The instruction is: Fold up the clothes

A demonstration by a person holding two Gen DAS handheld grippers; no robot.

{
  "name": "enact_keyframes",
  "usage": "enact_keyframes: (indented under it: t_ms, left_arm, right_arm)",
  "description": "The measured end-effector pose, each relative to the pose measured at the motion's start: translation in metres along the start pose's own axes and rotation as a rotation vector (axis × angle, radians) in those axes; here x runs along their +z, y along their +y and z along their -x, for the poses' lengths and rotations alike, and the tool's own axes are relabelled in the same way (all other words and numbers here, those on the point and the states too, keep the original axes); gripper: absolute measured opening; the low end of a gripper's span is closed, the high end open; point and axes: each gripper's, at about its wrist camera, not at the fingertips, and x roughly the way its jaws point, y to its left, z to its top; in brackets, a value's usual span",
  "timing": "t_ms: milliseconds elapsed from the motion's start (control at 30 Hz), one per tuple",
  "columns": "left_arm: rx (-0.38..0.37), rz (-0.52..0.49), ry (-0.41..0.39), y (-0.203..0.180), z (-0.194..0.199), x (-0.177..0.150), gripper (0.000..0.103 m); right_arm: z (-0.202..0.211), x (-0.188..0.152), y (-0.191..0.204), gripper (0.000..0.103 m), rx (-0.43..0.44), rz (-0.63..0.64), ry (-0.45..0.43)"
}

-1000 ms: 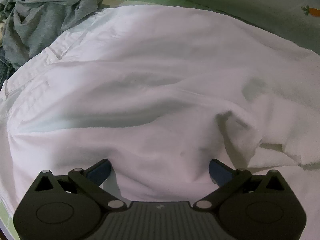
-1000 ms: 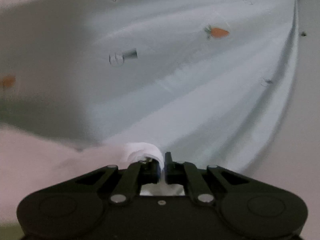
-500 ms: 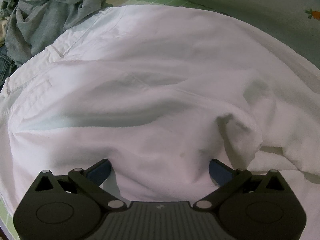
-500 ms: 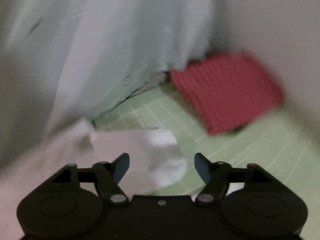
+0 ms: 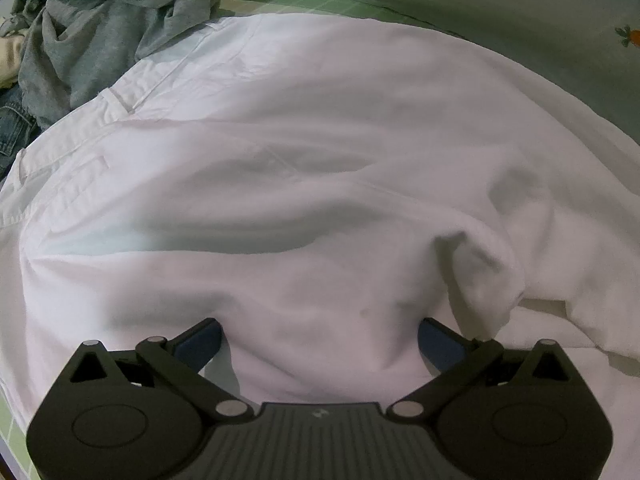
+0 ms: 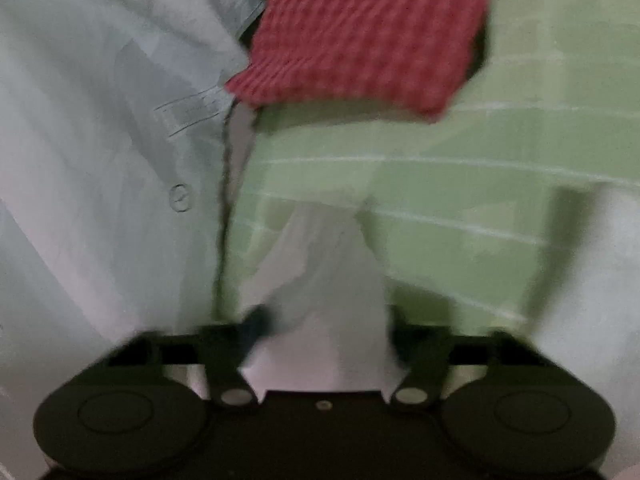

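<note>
White garment: spread wide over the green bed sheet, fills most of the left wrist view; looks like trousers, waistband with belt loop at far left
Fabric look: plain white, thin cotton, soft wrinkles; long shallow crease across the middle, bunched fold raised at near right
Seams: stitched band and pocket line visible on the far-left part
Left gripper: jaws spread wide, blue pads either side of a hump of white cloth, pressed down on it, nothing clamped
Right gripper: jaws apart, blurry; a white cloth strip lies between them, cannot tell if pads touch it
Right view bed sheet: green with pale grid lines, under the white strip
Red cloth: knitted, folded square, far centre of right view, on the sheet
Pale blanket: light bluish, small printed marks, left side of right view, just beside the red cloth
Grey garment: crumpled heap, far left, touching the white garment's edge
Jeans: denim bit at left edge, under the grey heap
Blanket in left view: far right, carrot print
</note>
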Motion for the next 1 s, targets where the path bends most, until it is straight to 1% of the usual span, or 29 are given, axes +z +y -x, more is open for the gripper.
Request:
enact_keyframes:
  t_ms: [33, 67, 133, 167, 200, 233, 267, 300, 333, 367, 400, 433, 467, 500, 567, 600, 633, 667, 733, 800, 867, 967, 1000]
  left_arm:
    - [0.000, 0.000, -0.001, 0.000, 0.000, 0.000, 0.103]
    - [-0.001, 0.000, -0.002, 0.001, 0.000, -0.001, 0.103]
    - [-0.001, 0.000, -0.005, 0.001, 0.000, -0.001, 0.103]
    - [-0.001, 0.000, -0.007, 0.002, 0.000, -0.002, 0.103]
    - [-0.001, 0.000, -0.008, 0.002, 0.001, -0.002, 0.103]
    - [-0.002, 0.001, -0.012, 0.002, 0.001, -0.002, 0.103]
    - [-0.002, 0.002, -0.017, 0.002, 0.001, -0.003, 0.103]
    - [-0.001, 0.003, -0.023, 0.002, 0.001, -0.004, 0.103]
    - [-0.001, 0.003, -0.028, 0.002, 0.002, -0.005, 0.103]
    - [-0.001, 0.005, -0.033, 0.002, 0.002, -0.006, 0.103]
    - [0.001, 0.007, -0.036, 0.002, 0.002, -0.006, 0.103]
    - [0.002, 0.009, -0.039, 0.001, 0.002, -0.006, 0.103]
    - [0.003, 0.011, -0.040, 0.000, 0.001, -0.006, 0.103]
    - [0.004, 0.012, -0.040, -0.001, 0.001, -0.006, 0.103]
    - [0.005, 0.012, -0.036, -0.002, 0.000, -0.005, 0.103]
    - [0.005, 0.013, -0.035, -0.002, 0.000, -0.004, 0.103]
    - [0.006, 0.014, -0.033, -0.003, 0.000, -0.003, 0.103]
    - [0.007, 0.017, -0.032, -0.003, -0.001, -0.003, 0.103]
    - [0.010, 0.022, -0.030, -0.005, -0.002, -0.001, 0.103]
    - [0.011, 0.025, -0.030, -0.006, -0.001, -0.001, 0.103]
    - [0.012, 0.027, -0.033, -0.007, 0.000, -0.003, 0.103]
    - [0.015, 0.033, -0.037, -0.008, 0.001, -0.004, 0.103]
    - [0.015, 0.034, -0.038, -0.008, 0.001, -0.004, 0.103]
  right_arm:
    - [-0.003, 0.005, 0.013, 0.022, 0.044, 0.053, 0.008]
    - [-0.001, 0.009, 0.031, 0.016, 0.083, 0.121, 0.008]
    - [0.023, 0.011, 0.073, 0.013, 0.177, 0.273, -0.037]
    - [0.040, 0.011, 0.094, 0.013, 0.233, 0.348, -0.064]
    - [0.061, 0.009, 0.106, 0.013, 0.298, 0.400, -0.105]
    - [0.084, 0.006, 0.115, 0.012, 0.365, 0.444, -0.150]
    - [0.103, 0.006, 0.115, 0.012, 0.414, 0.469, -0.192]
    - [0.118, 0.005, 0.106, 0.012, 0.419, 0.473, -0.230]
    - [0.132, 0.004, 0.095, 0.012, 0.411, 0.473, -0.268]
    - [0.134, 0.002, 0.078, 0.012, 0.304, 0.485, -0.276]
    - [0.133, 0.000, 0.058, 0.013, 0.164, 0.499, -0.273]
    - [0.132, -0.002, 0.038, 0.020, 0.024, 0.512, -0.270]
    - [0.124, -0.004, 0.020, 0.024, -0.136, 0.534, -0.229]
    - [0.120, -0.008, 0.004, 0.034, -0.251, 0.550, -0.195]
    - [0.115, -0.015, -0.026, 0.041, -0.445, 0.574, -0.140]
    - [0.119, -0.017, -0.033, 0.051, -0.458, 0.563, -0.145]
    - [0.126, -0.018, -0.037, 0.060, -0.443, 0.545, -0.162]
    - [0.130, -0.017, -0.035, 0.063, -0.426, 0.534, -0.184]
    - [0.114, -0.007, -0.023, 0.065, -0.408, 0.558, -0.212]
    - [0.103, -0.006, -0.007, 0.065, -0.388, 0.598, -0.214]
    - [0.088, -0.004, 0.008, 0.066, -0.317, 0.607, -0.195]
    - [0.058, -0.009, 0.025, 0.067, -0.176, 0.559, -0.123]
    - [0.047, -0.011, 0.029, 0.067, -0.155, 0.547, -0.101]
